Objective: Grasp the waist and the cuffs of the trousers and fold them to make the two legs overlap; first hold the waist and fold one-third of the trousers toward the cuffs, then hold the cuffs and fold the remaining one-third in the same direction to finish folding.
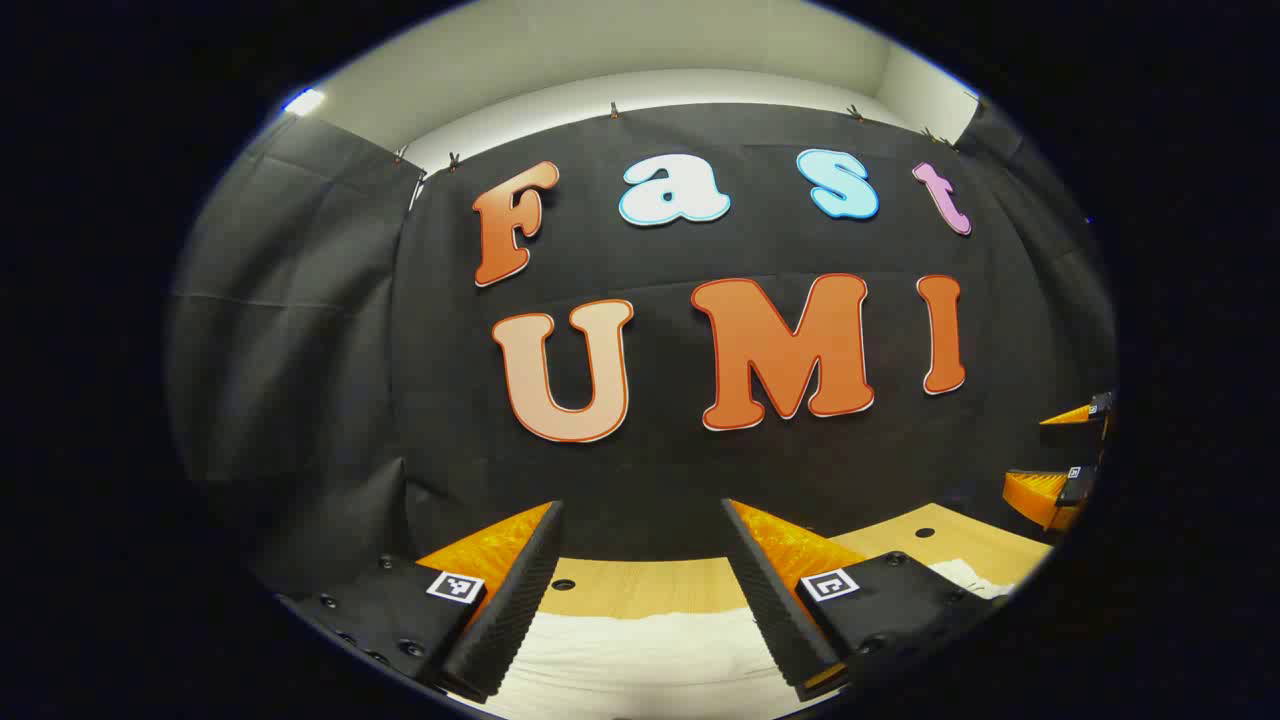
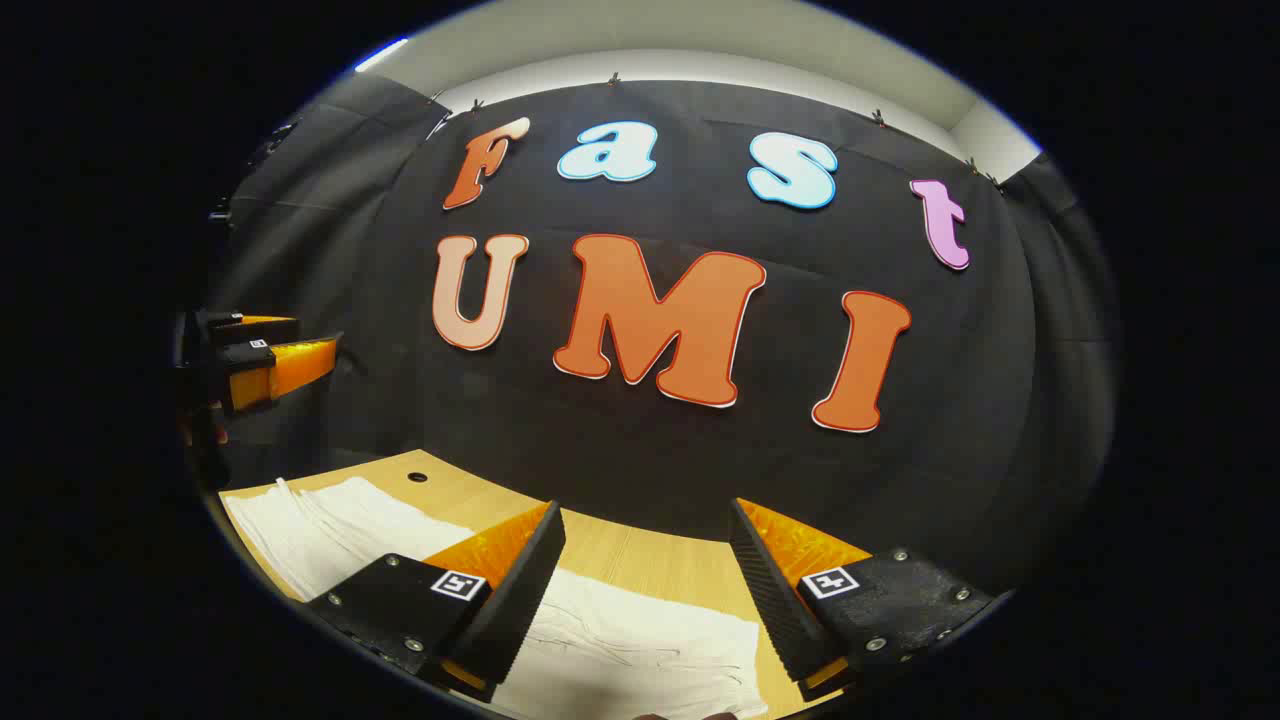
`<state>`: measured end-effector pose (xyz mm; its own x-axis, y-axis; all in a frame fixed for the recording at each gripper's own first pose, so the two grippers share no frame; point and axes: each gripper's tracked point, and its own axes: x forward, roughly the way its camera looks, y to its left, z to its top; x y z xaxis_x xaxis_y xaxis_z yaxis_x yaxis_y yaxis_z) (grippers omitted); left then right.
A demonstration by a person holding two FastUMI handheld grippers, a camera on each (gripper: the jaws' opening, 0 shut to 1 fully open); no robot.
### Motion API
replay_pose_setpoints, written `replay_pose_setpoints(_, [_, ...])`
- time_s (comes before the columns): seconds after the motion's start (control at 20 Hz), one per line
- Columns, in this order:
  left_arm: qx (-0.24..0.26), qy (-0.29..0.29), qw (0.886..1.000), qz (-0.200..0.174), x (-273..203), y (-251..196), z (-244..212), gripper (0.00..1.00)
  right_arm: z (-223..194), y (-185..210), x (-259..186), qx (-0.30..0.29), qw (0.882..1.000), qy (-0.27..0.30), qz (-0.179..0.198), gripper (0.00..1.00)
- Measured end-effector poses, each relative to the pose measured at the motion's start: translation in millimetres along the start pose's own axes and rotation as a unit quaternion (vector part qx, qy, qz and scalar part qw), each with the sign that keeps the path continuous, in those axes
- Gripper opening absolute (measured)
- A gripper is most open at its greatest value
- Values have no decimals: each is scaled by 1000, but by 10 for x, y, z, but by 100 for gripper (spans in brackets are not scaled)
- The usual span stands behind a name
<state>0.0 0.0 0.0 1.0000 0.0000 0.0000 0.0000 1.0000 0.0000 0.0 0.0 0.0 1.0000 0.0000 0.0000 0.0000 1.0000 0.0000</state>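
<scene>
Left gripper view, left to right: the left hand-held gripper is raised above the counter, its two fingers spread wide with nothing between them. Below and between the fingers lie the white trousers, spread flat on the wooden counter, their far edge running across the gap. A small round hole in the counter sits just past that edge. Farther right, more white cloth shows beside the right-hand finger, and a second hole lies on bare wood beyond it. At the far right edge the right hand-held gripper is seen side-on, held above the counter, its fingers apart.

Right gripper view, left to right: at the far left edge the left hand-held gripper appears side-on, above the counter, its fingers parted. Under it the trousers begin, creased, and stretch across the counter toward the near right. A round hole lies on bare wood just beyond the cloth. The right hand-held gripper hangs above the trousers with its fingers spread wide, gripping nothing; the cloth's end lies between and below them.
</scene>
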Motion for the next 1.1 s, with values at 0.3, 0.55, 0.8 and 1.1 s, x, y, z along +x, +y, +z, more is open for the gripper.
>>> replay_pose_setpoints(0.3, [10, -5, 1000, -26, 137, 26, -84, 99, -43, 99, 32, 0, 999, 16, -46, 99])
replay_pose_setpoints(0.55, [2, -15, 999, -50, 285, 286, -140, 99, 20, 261, 42, 21, 996, 23, -83, 99])
replay_pose_setpoints(0.8, [-10, -11, 998, -67, 429, 557, -262, 99, 49, 252, -10, 23, 990, 37, -134, 99])
replay_pose_setpoints(1.1, [-47, 53, 996, -58, 549, 912, -750, 99, -176, -1, -140, 67, 977, 81, -186, 99])
